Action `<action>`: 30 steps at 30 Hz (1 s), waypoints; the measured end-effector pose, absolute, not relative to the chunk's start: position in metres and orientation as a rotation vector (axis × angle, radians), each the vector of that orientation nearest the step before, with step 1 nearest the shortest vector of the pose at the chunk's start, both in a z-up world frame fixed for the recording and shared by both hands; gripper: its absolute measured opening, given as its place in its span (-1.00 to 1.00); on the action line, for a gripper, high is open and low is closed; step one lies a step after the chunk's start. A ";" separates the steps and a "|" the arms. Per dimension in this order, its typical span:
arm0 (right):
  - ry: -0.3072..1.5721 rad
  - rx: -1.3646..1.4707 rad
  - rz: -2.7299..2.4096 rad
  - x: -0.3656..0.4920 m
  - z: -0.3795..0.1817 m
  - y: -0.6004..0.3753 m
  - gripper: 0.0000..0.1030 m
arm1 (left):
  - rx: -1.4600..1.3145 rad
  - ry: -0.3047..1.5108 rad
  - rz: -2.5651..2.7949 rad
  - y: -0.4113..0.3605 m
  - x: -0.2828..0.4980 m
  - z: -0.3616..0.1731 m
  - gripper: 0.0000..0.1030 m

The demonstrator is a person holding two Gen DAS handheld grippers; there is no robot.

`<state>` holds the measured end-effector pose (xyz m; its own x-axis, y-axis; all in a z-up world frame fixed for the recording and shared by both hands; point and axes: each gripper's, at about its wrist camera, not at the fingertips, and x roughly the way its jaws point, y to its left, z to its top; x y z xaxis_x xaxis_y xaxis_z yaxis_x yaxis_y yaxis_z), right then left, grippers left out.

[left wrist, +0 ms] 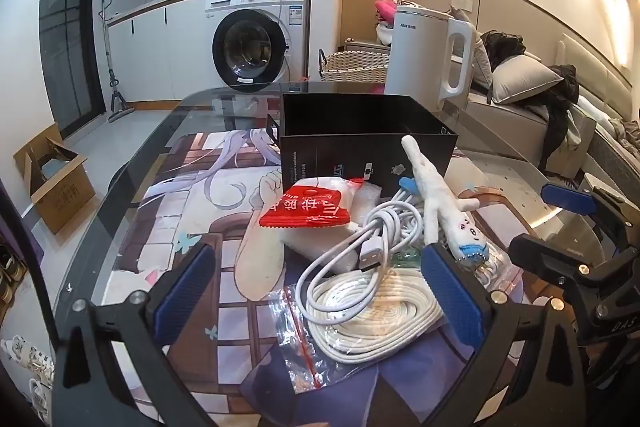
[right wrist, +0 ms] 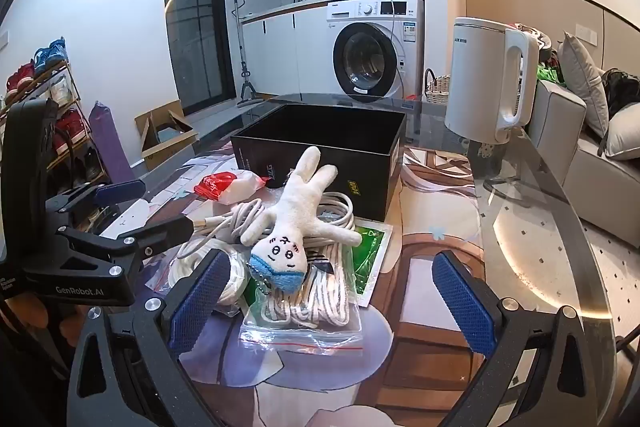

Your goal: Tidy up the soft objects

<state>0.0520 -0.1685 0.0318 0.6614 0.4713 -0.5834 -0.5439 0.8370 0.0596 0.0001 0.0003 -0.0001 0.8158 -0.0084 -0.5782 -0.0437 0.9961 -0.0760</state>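
A white plush toy (right wrist: 298,223) with a blue collar lies face up on a pile of white cables (right wrist: 332,211); it also shows in the left wrist view (left wrist: 436,195). A coiled white cord in a clear zip bag (left wrist: 372,315) lies in front. A red-and-white tissue pack (left wrist: 308,213) sits left of the pile. An open black box (right wrist: 320,143) stands behind. My left gripper (left wrist: 320,291) is open, just before the cables. My right gripper (right wrist: 332,299) is open, straddling the plush toy's head and the bagged cord (right wrist: 308,311).
A white kettle (right wrist: 488,83) stands at the back right of the glass table (right wrist: 540,227). A green packet (right wrist: 370,251) lies under the pile. A printed mat (left wrist: 192,211) covers the table. A washing machine (left wrist: 256,35), a cardboard box (left wrist: 52,179) and a sofa (left wrist: 520,95) lie beyond.
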 end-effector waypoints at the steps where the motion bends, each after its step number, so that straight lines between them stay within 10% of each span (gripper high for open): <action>1: 0.618 -0.121 0.576 0.052 0.032 -0.169 0.99 | -0.087 0.616 0.019 0.000 0.000 0.000 1.00; 30: 0.617 -0.125 0.570 0.051 0.033 -0.169 0.99 | -0.087 0.605 0.021 -0.005 0.001 0.004 1.00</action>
